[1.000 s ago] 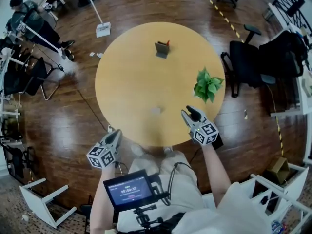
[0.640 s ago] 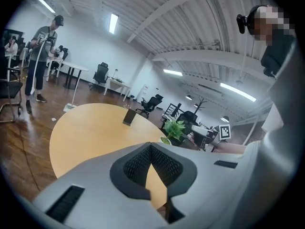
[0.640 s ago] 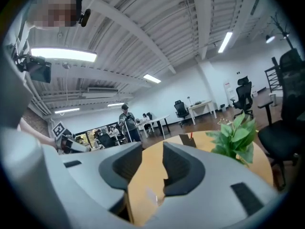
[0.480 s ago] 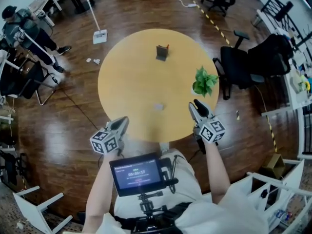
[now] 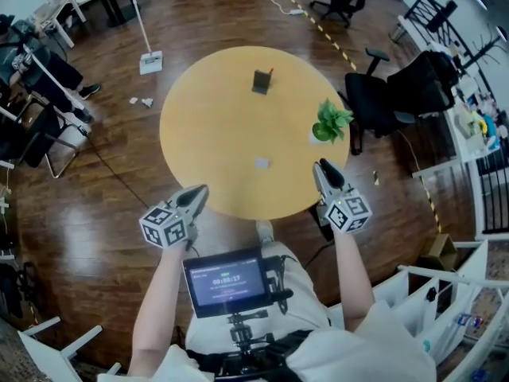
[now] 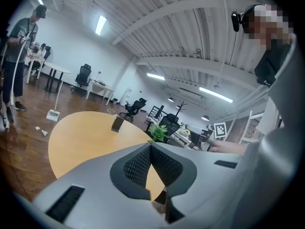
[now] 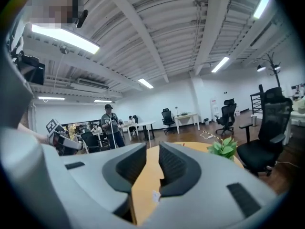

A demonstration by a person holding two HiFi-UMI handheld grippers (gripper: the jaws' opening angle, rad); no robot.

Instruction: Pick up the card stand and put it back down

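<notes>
One card stand stands at the far side of the round table, well apart from both my grippers, so I judge the pickup not yet begun. My right gripper is closing to a narrow gap on nothing; my left gripper is closed and empty.

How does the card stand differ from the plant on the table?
The card stand is dark and boxy, with a red bit at its top; the plant is green and leafy. The card stand is toward the far side of the table; the plant is at its right edge. The plant looks wider than the card stand. Both stand on the round table.
</notes>
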